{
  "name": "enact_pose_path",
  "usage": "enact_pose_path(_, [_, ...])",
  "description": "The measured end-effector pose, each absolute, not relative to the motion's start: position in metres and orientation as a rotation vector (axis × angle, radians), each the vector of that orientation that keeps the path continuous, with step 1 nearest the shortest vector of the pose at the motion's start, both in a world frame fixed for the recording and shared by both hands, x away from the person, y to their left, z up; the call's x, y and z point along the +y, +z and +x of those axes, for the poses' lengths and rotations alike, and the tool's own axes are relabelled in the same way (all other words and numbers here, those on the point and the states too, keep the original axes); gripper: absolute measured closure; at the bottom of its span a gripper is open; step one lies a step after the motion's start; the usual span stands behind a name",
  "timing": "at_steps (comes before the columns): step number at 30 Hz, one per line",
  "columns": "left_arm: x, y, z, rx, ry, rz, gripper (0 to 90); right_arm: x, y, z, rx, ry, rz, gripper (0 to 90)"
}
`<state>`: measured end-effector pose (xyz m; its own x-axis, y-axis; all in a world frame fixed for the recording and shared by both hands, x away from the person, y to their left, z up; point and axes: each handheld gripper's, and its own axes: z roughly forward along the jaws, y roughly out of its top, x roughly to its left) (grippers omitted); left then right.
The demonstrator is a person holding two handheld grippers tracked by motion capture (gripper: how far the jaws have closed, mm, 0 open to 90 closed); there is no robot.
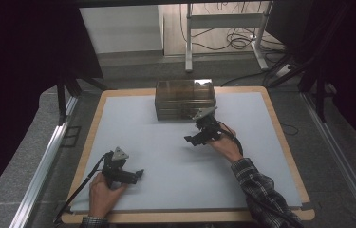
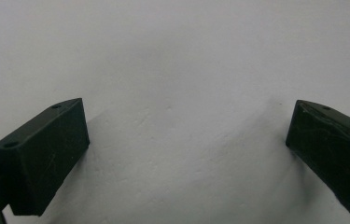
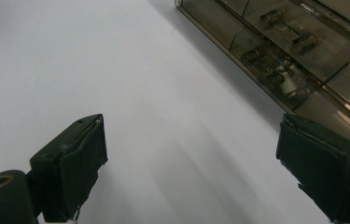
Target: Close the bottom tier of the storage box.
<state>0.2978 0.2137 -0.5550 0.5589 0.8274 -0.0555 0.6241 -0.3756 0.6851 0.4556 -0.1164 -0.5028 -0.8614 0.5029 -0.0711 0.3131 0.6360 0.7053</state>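
Judging from how things lie, the work on the smoked plastic organiser box [image 1: 185,99] is taken to be either barely begun or just let go. The right tongs [image 1: 191,139] are held just in front of the box, near its right corner, and apart from it; in the right gripper view the box [image 3: 298,51] is seen ahead and to the right of the jaws, with small parts lying in its compartments. The jaws are spread wide and nothing is held between them. The left tongs [image 1: 138,173] are kept well away from the box, low over the pale mat [image 1: 166,156] on the bench, also wide open and empty. No part is seen taken out onto the mat, so any picking or sorting is judged to be still ahead.
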Motion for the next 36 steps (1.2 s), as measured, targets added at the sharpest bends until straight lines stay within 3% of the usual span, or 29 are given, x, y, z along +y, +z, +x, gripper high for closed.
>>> enact_pose_path(36, [0.214, -0.555, 0.298, 1.159, 0.392, 2.125, 0.0, -0.127, -0.503, 0.44, 2.613, 1.029, 0.645, 5.0])
